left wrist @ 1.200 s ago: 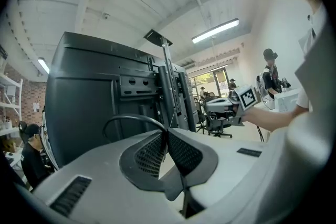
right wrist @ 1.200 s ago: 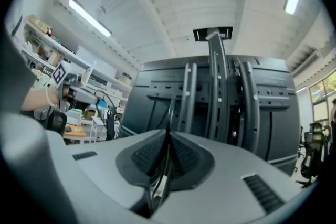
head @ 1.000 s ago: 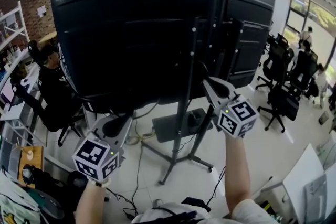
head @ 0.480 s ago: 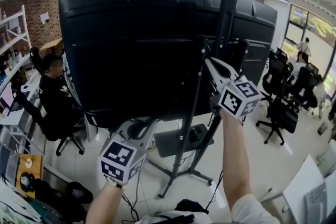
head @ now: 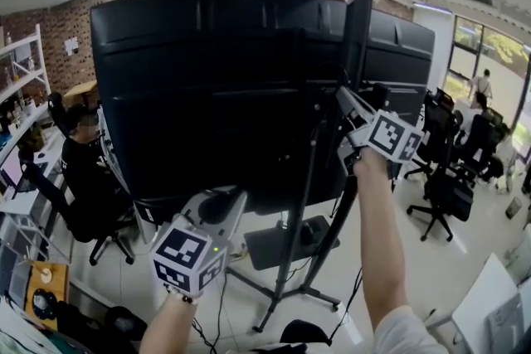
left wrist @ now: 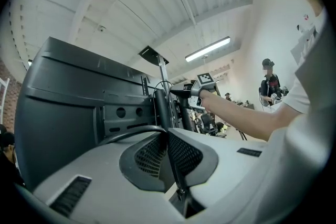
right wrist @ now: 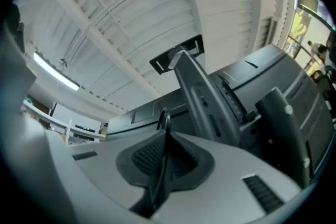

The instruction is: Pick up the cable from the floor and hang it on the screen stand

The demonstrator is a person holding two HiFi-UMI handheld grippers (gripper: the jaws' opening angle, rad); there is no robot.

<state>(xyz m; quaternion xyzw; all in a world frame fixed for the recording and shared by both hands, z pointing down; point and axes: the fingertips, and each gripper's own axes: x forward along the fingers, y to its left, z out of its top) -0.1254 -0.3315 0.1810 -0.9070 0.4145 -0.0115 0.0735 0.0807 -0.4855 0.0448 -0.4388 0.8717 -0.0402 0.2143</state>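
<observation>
Now up at the post: lifted, not yet hung

Clearly higher than a second ago on both sides. Puts the right gripper (head: 343, 95) up beside the post (head: 358, 29) of the screen stand (head: 288, 244), where before it sat lower against the back of the screen (head: 207, 87), and rolled over at the wrist since then. Puts the left gripper (head: 239, 198) a little higher too, though still low, under the screen's bottom edge. Means the pick-up looks finished and the hanging is the step in hand: nothing draped over the stand yet, as far as can be seen.

Pinches the cable (left wrist: 126, 135) in both pairs of jaws, pressed nearly together on it. Shows it in the left gripper view arching out of the jaw tips toward the back of the screen. Shows it in the right gripper view poking up as a small loop just past the tips, with the post right behind. Leaves the stretch between the two grippers hard to trace from the head view; off the floor (head: 431, 261) at least where held.

Reaches the right arm (head: 377, 244) up and forward, nearly straight, gripper tilted slightly upward. Keeps the left forearm (head: 166, 327) low, gripper pointing level at the screen.
</observation>
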